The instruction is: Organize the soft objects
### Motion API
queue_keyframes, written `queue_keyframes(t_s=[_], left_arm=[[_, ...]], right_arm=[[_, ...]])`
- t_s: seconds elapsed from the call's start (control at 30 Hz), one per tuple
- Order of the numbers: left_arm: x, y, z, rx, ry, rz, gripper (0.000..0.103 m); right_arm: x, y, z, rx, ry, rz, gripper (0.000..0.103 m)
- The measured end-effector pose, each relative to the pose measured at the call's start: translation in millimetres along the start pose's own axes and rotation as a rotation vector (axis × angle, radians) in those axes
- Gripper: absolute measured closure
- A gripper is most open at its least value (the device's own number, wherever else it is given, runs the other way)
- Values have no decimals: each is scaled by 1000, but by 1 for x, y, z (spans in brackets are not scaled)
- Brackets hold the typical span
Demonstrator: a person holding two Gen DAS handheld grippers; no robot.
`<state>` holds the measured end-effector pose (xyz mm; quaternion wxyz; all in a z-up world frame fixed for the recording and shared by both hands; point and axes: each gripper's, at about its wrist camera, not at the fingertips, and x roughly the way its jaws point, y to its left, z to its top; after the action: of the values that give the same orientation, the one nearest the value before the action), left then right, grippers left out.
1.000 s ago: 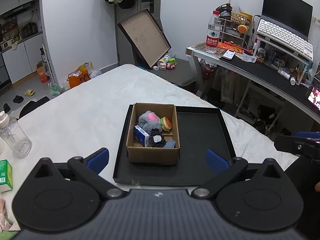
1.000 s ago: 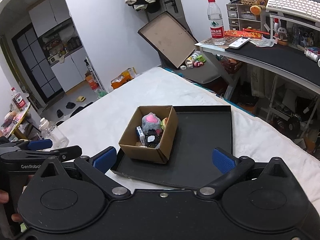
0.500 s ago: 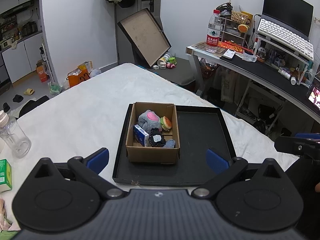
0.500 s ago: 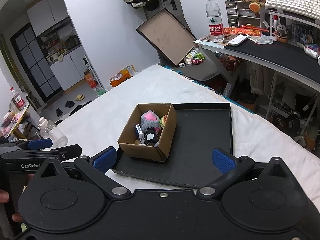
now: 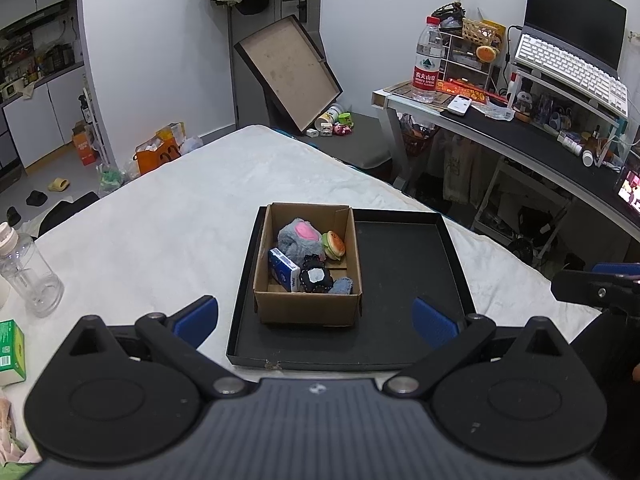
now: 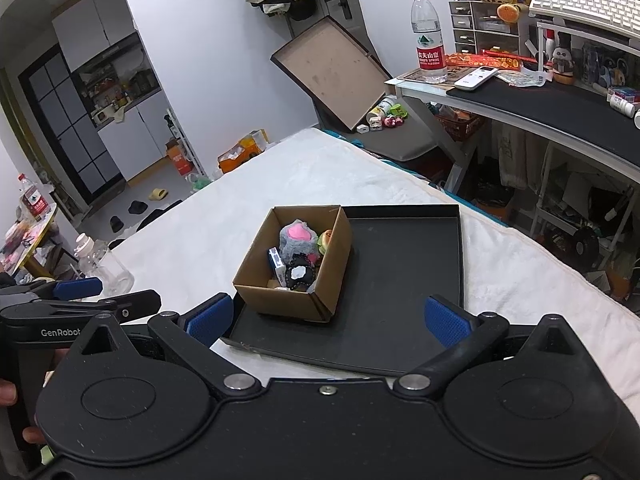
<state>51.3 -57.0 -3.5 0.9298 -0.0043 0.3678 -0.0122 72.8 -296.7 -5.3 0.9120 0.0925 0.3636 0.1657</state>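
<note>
A cardboard box point(image 5: 308, 306) point(image 6: 280, 300) stands in the left half of a black tray point(image 5: 404, 256) point(image 6: 404, 256) on a white-covered table. In the box lie a grey plush with a pink patch point(image 5: 300, 238) point(image 6: 296, 236), a small burger toy point(image 5: 334, 244), a blue-and-white packet point(image 5: 283, 270), a black frilled item point(image 5: 316, 279) and a blue-grey cloth point(image 5: 342, 286). My left gripper point(image 5: 316, 322) is open and empty, held back from the tray's near edge. My right gripper point(image 6: 326, 320) is open and empty, near the tray's front.
A clear plastic bottle point(image 5: 28, 276) and a green carton point(image 5: 12, 346) stand on the table at the left. A desk point(image 5: 540, 148) with a water bottle point(image 5: 427, 66), keyboard and clutter is at the right. A framed board point(image 5: 288, 70) leans beyond the table.
The right wrist view has shifted slightly, so the box sits a little lower and further left in it. The left gripper has hardly moved. Both grippers stay open.
</note>
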Motion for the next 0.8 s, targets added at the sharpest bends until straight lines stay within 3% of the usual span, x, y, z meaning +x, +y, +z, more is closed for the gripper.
queue_keyframes(t_s=[0.8], left_arm=[[4, -2, -4, 17, 11, 5, 0]], right_arm=[[0, -1, -2, -7, 3, -12, 0]])
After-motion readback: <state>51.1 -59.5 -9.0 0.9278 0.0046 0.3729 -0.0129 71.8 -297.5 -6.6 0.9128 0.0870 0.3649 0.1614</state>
